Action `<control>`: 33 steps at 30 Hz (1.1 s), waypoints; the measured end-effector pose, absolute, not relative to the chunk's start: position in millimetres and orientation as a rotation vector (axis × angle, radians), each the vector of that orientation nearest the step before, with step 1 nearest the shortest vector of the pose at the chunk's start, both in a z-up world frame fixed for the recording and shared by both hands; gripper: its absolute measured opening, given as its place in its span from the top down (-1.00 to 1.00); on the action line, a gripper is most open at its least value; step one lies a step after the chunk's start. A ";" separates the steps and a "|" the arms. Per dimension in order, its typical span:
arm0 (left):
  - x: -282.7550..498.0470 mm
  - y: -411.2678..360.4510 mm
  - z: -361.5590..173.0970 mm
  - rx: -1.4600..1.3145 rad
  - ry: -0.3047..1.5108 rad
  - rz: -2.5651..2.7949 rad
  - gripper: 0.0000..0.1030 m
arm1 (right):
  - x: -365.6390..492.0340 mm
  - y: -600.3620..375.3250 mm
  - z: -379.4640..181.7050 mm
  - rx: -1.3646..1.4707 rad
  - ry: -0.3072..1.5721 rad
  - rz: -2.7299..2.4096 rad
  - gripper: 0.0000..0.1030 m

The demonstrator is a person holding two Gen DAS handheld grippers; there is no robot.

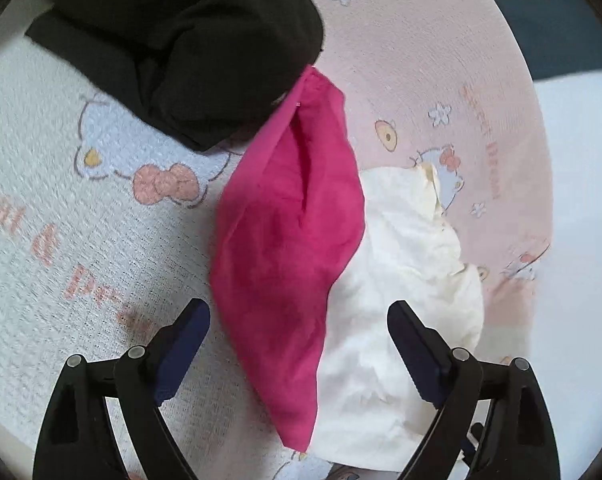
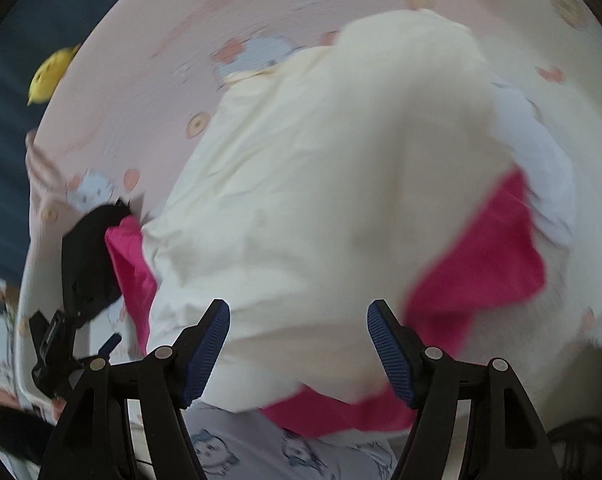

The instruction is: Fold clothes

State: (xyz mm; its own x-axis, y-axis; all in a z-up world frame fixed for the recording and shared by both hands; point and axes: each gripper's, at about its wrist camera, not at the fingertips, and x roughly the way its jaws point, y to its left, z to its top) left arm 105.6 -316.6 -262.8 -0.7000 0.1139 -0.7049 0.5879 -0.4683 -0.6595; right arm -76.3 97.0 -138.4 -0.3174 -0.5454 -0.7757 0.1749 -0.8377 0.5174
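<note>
Left wrist view puts the pink garment (image 1: pixel 289 240) between your spread, empty left tool (image 1: pixel 299 312), long axis running near-to-far, nearer than your right, also spread.

Magenta garment (image 1: pixel 289 240), cream garment (image 1: pixel 401 280), black garment (image 1: pixel 189 48), pink cartoon-print sheet (image 1: pixel 421 60)
</note>
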 end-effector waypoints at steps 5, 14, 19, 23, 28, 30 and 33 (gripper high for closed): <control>81.2 -292.8 -252.3 1.102 1.381 -2.280 -0.76 | -66.3 129.2 -142.3 1.462 -0.624 -2.191 -0.38; 35.1 -222.8 -247.3 1.338 1.014 -2.389 -0.75 | -48.8 167.9 -155.1 1.407 -0.752 -2.248 -0.38; 15.0 -169.5 -217.4 1.377 0.570 -2.524 -0.75 | -43.1 179.3 -177.2 1.426 -0.834 -2.220 -0.38; -3.6 -122.9 -199.9 1.426 0.300 -2.627 -0.75 | -38.5 183.9 -196.9 1.428 -0.920 -2.196 -0.38; -17.4 -74.1 -189.6 1.521 0.128 -2.715 -0.74 | -38.6 193.7 -203.7 1.370 -1.052 -2.158 -0.37; -20.6 -57.0 -187.8 1.551 0.077 -2.741 -0.74 | -40.4 199.6 -203.1 1.337 -1.101 -2.144 -0.37; -25.7 -31.6 -187.0 1.595 0.016 -2.777 -0.74 | -48.2 206.3 -202.1 1.326 -1.137 -2.141 -0.37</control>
